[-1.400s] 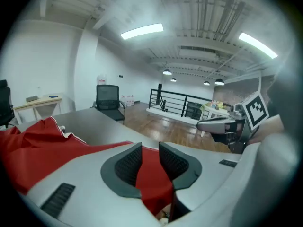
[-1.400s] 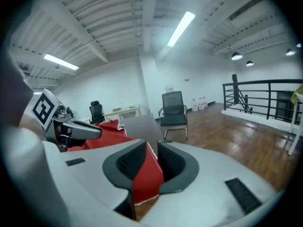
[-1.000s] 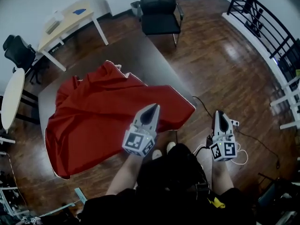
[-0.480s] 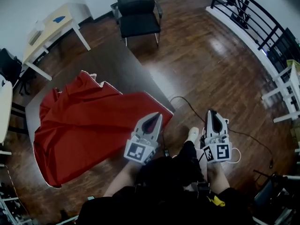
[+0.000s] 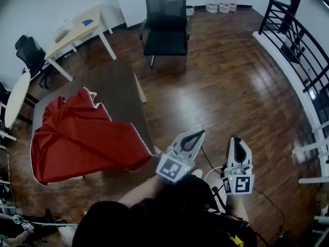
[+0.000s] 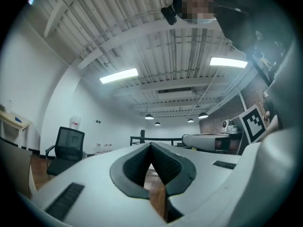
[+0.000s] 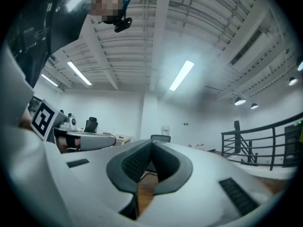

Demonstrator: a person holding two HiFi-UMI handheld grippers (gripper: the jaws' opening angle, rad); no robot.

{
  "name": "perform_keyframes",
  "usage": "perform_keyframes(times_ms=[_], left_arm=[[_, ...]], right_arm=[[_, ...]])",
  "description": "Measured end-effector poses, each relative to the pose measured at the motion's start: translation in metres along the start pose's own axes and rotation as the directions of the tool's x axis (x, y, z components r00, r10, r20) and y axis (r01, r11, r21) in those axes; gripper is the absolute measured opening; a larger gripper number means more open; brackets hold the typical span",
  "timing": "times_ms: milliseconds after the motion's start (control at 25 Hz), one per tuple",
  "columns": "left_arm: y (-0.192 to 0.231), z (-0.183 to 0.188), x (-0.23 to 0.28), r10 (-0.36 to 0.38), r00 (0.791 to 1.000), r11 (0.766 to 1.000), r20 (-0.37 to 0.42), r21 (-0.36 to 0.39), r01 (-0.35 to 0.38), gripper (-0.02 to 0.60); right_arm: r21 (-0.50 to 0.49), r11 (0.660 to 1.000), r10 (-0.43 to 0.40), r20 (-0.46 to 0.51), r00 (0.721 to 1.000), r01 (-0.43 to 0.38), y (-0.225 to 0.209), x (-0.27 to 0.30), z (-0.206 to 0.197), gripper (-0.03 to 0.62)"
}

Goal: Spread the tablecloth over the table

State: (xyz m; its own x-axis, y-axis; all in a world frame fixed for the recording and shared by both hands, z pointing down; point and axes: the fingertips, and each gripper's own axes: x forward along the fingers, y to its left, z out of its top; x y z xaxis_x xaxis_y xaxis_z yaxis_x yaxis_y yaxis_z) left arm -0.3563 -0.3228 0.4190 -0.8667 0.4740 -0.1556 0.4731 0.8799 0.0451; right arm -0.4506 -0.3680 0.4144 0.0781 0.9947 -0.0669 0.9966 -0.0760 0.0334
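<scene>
The red tablecloth (image 5: 82,138) lies bunched over the near left part of the dark table (image 5: 115,84); one edge hangs over the table's near side and the far right part is bare. Both grippers are off to the right of the table, over the wooden floor and apart from the cloth. My left gripper (image 5: 199,133) is shut with nothing in it, and its pads meet in the left gripper view (image 6: 151,148). Beside it my right gripper (image 5: 235,139) is shut and empty too (image 7: 151,145). The cloth shows in neither gripper view.
A black office chair (image 5: 165,22) stands beyond the table's far end, and a light wooden desk (image 5: 77,30) at the back left. A black railing (image 5: 293,30) runs along the right. A white cable (image 5: 211,171) lies on the floor by my feet. A round white table (image 5: 15,99) stands far left.
Both grippers have moved right, away from the table's near corner and out over the floor. The cloth now lies well to their left. Both stayed shut.
</scene>
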Motion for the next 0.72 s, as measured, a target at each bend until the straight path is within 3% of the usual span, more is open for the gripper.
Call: perform_keyframes(times_ms=[160,320,480,600,720], left_arm=[[-0.009,0.003,0.052,-0.022,1.000,0.996,0.016,0.087,0.021,0.000],[-0.001,-0.013,0.098,0.012,1.000,0.999,-0.012,0.050,-0.011,0.000],[0.009,-0.025,0.153,0.001,1.000,0.998,-0.015,0.064,0.000,0.000],[0.036,-0.021,0.185,0.016,1.000,0.998,0.020,0.068,-0.017,0.000],[0.096,-0.015,0.206,0.095,0.993,0.991,0.068,0.086,-0.100,0.000]], right_arm=[[-0.038,0.999,0.004,0.041,0.999,-0.003,-0.031,0.019,0.004,0.006],[-0.069,0.997,-0.038,0.030,0.999,0.040,-0.087,0.013,-0.004,0.006],[-0.074,0.994,-0.076,0.011,0.997,0.077,-0.144,0.028,-0.017,0.006],[-0.073,0.997,-0.020,0.017,1.000,0.022,-0.154,0.078,-0.019,0.006],[-0.087,0.990,0.113,-0.007,0.994,-0.113,-0.138,0.158,-0.018,0.006]])
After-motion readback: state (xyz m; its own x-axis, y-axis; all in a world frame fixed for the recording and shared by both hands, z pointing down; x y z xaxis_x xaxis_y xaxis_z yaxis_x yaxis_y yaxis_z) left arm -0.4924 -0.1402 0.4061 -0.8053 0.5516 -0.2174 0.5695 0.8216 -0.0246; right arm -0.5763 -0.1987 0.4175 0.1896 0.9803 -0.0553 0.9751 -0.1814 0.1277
